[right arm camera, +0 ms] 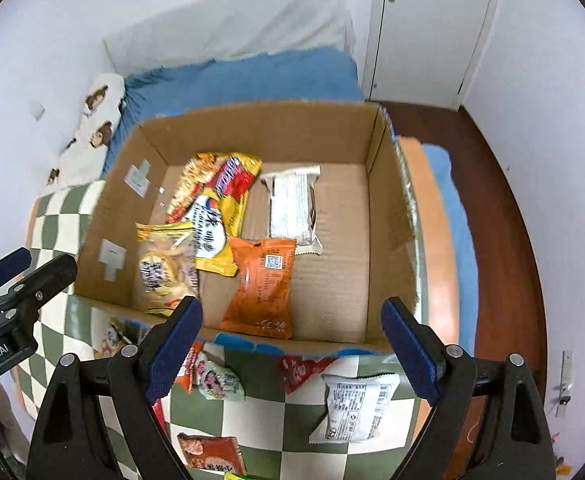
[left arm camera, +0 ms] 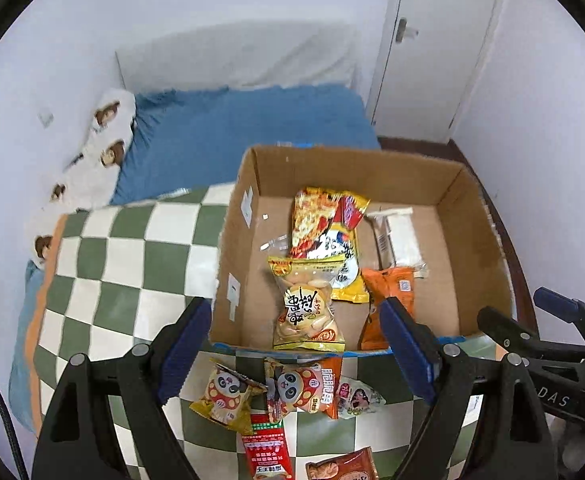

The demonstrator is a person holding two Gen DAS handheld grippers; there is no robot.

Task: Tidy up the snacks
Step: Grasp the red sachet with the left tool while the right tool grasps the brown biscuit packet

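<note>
A cardboard box (left arm camera: 480, 240) (right arm camera: 388, 208) stands on a green-and-white checkered cloth (left arm camera: 132, 264) and holds several snack packets: a yellow biscuit bag (left arm camera: 308, 312), an orange packet (right arm camera: 262, 284), a white bar (right arm camera: 292, 208). Loose packets lie in front of the box: two panda packets (left arm camera: 304, 388), a red sachet (left arm camera: 266, 452), a white packet (right arm camera: 356, 408). My left gripper (left arm camera: 294, 352) is open and empty above the panda packets. My right gripper (right arm camera: 292, 354) is open and empty at the box's near edge.
A bed with a blue sheet (left arm camera: 252, 128) and a monkey-print pillow (left arm camera: 100, 152) lies behind the box. A white door (left arm camera: 432, 40) stands at the back right. Dark wooden floor (right arm camera: 504, 240) runs along the right. The cloth's left edge drops off.
</note>
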